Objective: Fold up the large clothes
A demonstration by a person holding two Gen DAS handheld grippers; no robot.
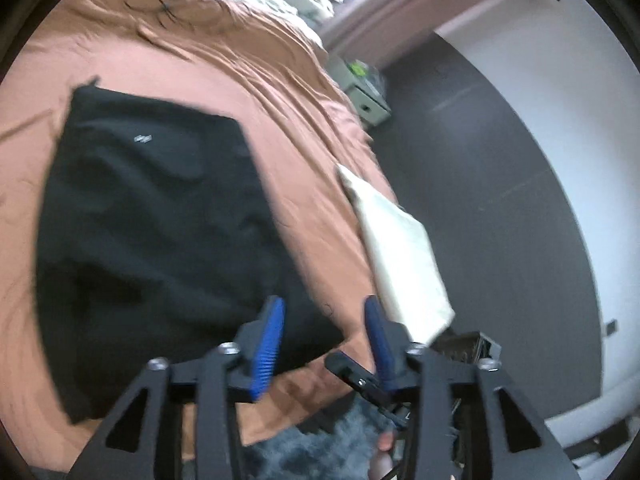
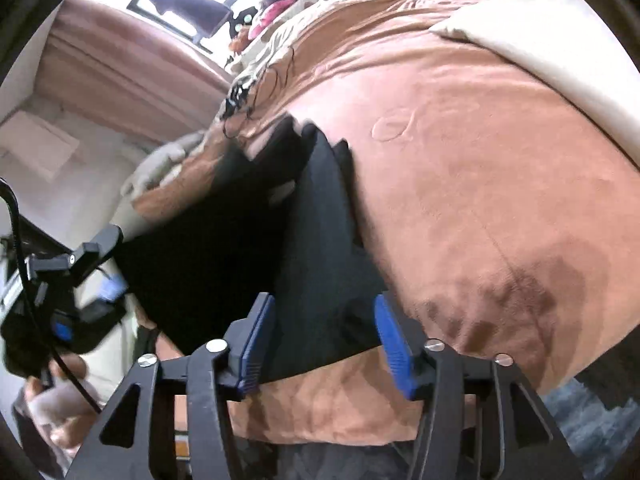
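Both views are smeared by motion blur, so fine detail on the fabric is hard to read. In the left wrist view the black garment [image 1: 152,232] lies flat on the bed [image 1: 248,80] at centre left, a soft dark rectangle with shallow wrinkles and a tiny pale label near its upper part; its lower left corner fades into the lens rim. The left gripper [image 1: 324,344] sits at the bottom centre, its ribbed blue pads parted about halfway with nothing between them, above the garment's lower right corner. A cream pillow [image 1: 400,256] overhangs the bed's right edge. In the right wrist view the right gripper [image 2: 326,344] likewise stands half open and empty over the garment's near edge. The bed's brown cover looks velvety and creased
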